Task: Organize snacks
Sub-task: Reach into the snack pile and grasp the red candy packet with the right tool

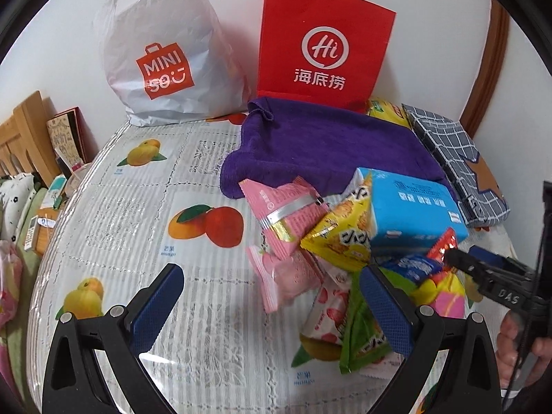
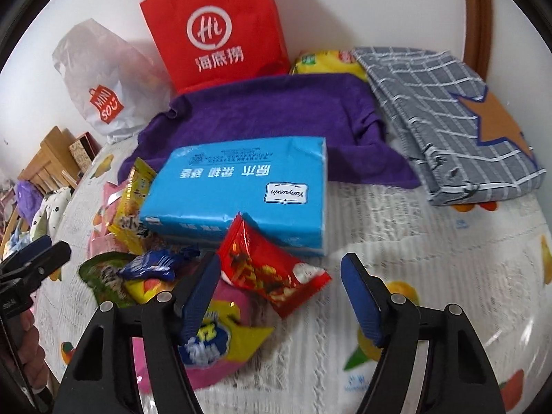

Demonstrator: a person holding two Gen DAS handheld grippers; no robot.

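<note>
Hovering my right gripper [image 2: 279, 293] over the snack pile [image 2: 179, 269] on the counter [image 2: 431, 276], fingers [image 2: 362, 300] parted and gripping nothing, a red snack packet [image 2: 272, 272] lying between them against the blue tissue pack [image 2: 238, 193]. My left gripper [image 1: 272, 307] is hanging spread wide and empty beside the pink wafer packet [image 1: 286, 214]; purple towel [image 2: 262, 114] and red paper bag [image 2: 214, 31] are lying behind.
</note>
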